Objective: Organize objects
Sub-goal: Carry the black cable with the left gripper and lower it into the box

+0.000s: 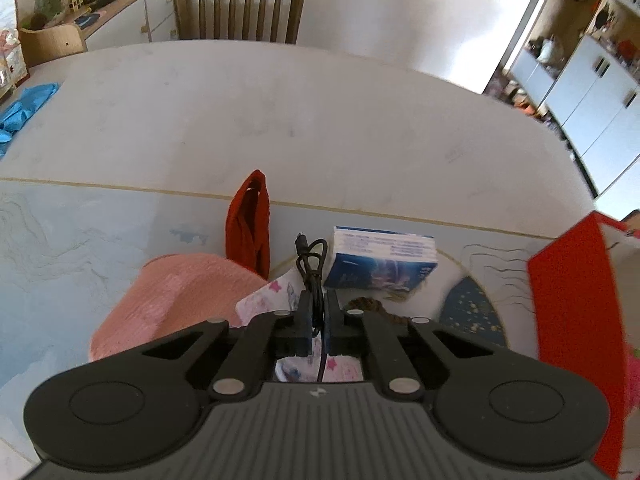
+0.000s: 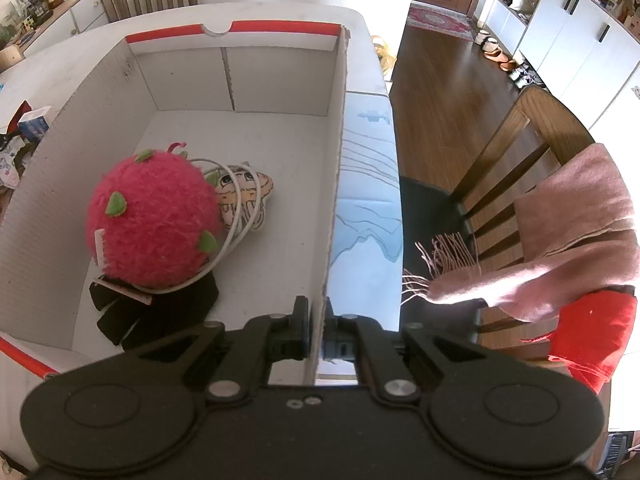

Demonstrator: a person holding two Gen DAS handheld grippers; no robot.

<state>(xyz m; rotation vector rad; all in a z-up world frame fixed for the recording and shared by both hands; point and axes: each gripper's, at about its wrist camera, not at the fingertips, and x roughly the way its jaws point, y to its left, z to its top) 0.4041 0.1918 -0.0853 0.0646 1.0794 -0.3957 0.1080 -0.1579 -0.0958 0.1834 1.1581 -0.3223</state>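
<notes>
My left gripper point(image 1: 318, 312) is shut on a bundled black cable point(image 1: 312, 266), whose coil and plug stick out ahead of the pads. Around it on the table lie a pink knitted cloth point(image 1: 176, 300), a red fabric piece point(image 1: 248, 224), a blue box point(image 1: 382, 258) and a star-patterned pouch point(image 1: 272, 296). My right gripper point(image 2: 318, 320) is shut on the right wall point(image 2: 336, 184) of the red and white cardboard box. Inside that box lie a pink fuzzy ball toy point(image 2: 152, 220), a white cable point(image 2: 236, 224), a cartoon pouch point(image 2: 250, 196) and black gloves point(image 2: 156, 316).
The box's red outer side point(image 1: 576, 300) rises at the right of the left wrist view. Blue gloves point(image 1: 24, 108) lie at the table's far left. A wooden chair point(image 1: 240, 4) stands behind the table, and another chair point(image 2: 520, 168) with a pink scarf stands to the right.
</notes>
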